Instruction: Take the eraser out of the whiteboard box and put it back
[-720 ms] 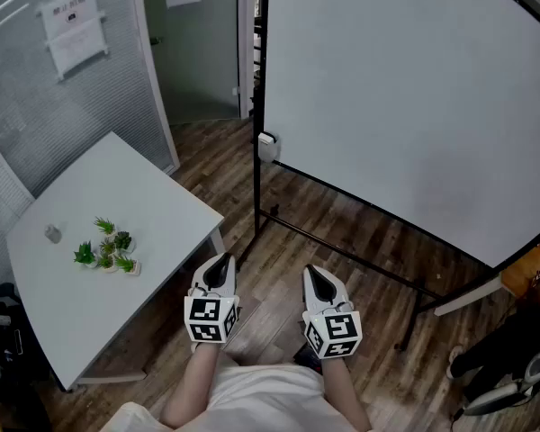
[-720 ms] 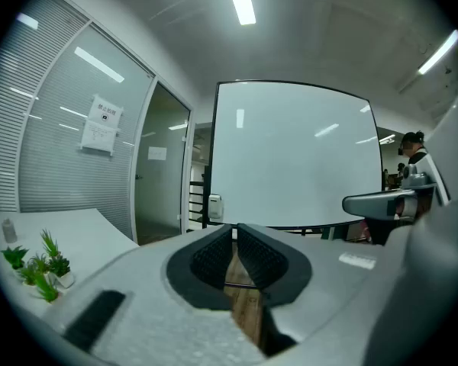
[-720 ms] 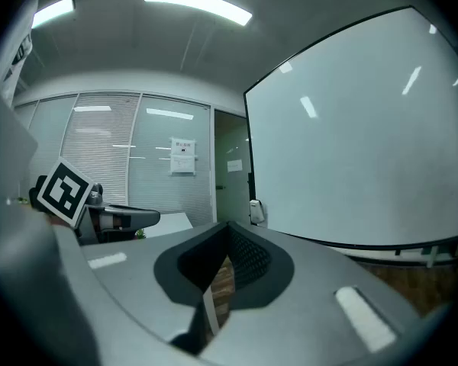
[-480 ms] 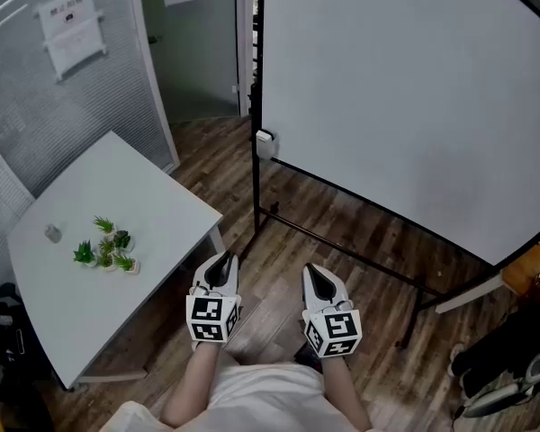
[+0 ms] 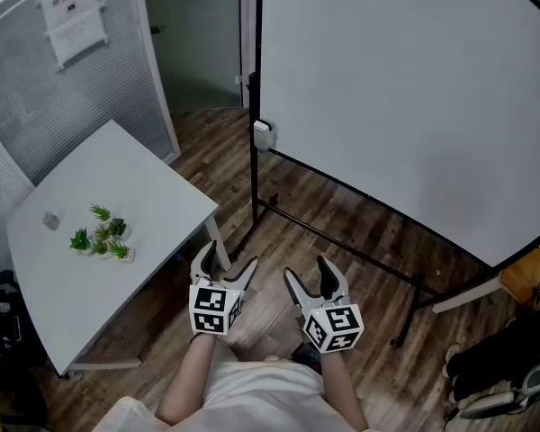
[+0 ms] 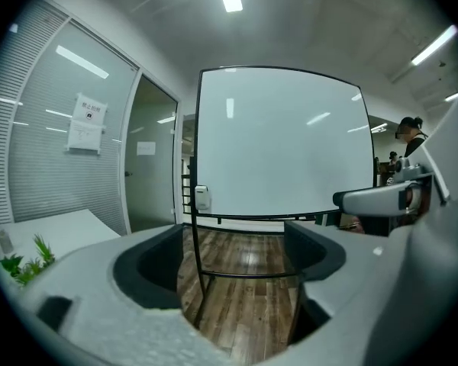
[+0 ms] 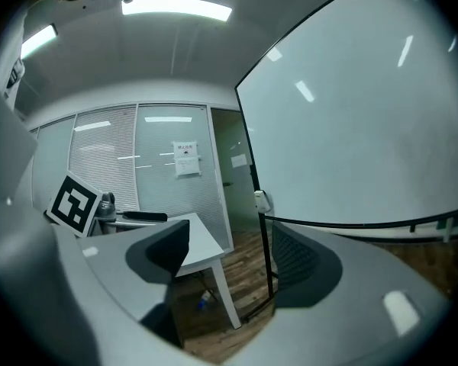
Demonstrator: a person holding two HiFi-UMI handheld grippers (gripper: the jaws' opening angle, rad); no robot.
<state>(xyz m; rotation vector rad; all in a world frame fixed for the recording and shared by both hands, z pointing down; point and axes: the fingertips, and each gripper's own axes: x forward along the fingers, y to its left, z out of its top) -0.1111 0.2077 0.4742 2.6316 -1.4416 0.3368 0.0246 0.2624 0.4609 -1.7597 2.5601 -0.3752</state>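
Now left tool (image 5: 225, 260) and right tool (image 5: 307, 272) have opened, both empty.

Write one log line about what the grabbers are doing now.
left gripper: open, empty | right gripper: open, empty | whiteboard box: on frame, not reached

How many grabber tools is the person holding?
2. The left tool is low in the head view, beside the white table; the right tool is next to it, nearer the whiteboard. Both are open and empty.
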